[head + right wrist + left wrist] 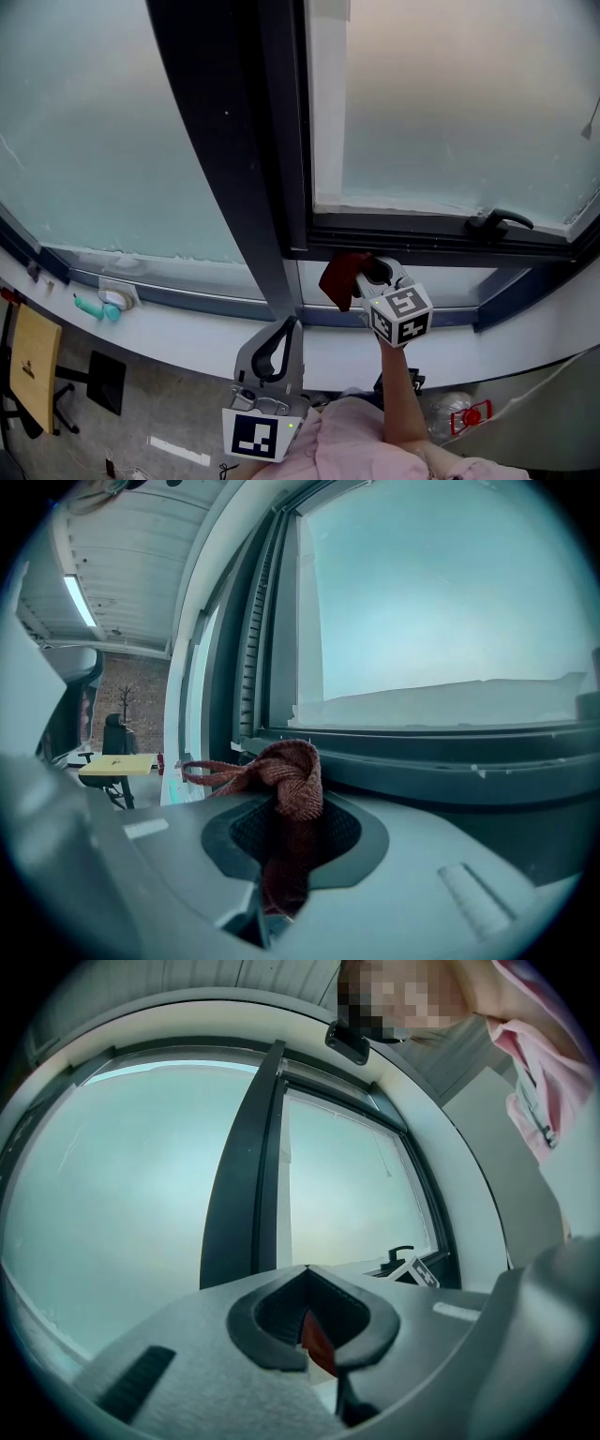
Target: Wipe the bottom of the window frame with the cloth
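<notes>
A dark red knitted cloth (338, 278) hangs bunched from my right gripper (367, 274), which is shut on it just below the dark bottom rail of the window frame (422, 240). In the right gripper view the cloth (286, 778) folds over the closed jaws of the right gripper (281, 808), with the bottom rail (450, 754) close ahead. My left gripper (284, 328) hangs lower, in front of the white sill, shut with nothing in it. From the left gripper view the left gripper (306, 1271) points up at the pane.
A black window handle (498, 222) sits on the rail to the right. A thick dark mullion (234, 141) splits the two panes. On the white sill (187, 328) at the left lies a teal tool (97, 307). A yellow table (33, 361) stands on the floor below.
</notes>
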A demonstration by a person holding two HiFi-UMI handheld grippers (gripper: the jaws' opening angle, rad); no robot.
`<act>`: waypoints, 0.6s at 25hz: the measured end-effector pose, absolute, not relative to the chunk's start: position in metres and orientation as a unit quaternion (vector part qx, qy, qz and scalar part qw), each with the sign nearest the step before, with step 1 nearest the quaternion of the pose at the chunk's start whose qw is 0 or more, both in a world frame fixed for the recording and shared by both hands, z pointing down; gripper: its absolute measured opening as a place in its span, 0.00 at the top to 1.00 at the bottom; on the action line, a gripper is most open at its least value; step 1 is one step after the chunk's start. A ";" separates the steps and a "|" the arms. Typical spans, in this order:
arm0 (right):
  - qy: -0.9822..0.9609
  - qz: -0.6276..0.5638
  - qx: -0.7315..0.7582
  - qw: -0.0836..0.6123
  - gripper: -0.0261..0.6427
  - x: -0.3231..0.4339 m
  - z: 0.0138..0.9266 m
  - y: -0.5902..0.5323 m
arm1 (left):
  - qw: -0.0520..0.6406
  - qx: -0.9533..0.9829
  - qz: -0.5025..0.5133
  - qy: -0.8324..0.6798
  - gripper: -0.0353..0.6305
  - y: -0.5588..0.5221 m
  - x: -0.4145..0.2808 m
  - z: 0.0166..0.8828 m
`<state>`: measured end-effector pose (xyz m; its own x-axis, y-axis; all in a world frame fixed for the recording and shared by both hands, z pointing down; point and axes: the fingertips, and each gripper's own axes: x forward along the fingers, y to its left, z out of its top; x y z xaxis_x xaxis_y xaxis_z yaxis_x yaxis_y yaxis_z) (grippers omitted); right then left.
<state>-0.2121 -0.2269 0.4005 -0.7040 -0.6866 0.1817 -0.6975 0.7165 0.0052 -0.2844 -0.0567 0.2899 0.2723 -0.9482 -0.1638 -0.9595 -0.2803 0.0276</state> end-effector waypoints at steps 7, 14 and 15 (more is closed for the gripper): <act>-0.916 0.030 0.391 0.088 0.87 -0.190 0.400 -0.230 | 0.030 -0.812 0.075 0.578 0.96 -0.065 -0.267 0.293; -0.910 0.029 0.405 0.083 0.87 -0.169 0.400 -0.232 | 0.028 -0.824 0.075 0.561 0.96 -0.069 -0.248 0.295; -0.911 0.027 0.404 0.082 0.87 -0.167 0.400 -0.232 | 0.029 -0.825 0.075 0.560 0.96 -0.070 -0.246 0.295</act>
<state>-0.1671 -0.2318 0.4002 -0.6601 -0.7316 0.1705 -0.7404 0.6719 0.0166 -0.2456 -0.0700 0.2946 0.3619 -0.9192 -0.1551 -0.9278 -0.3714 0.0364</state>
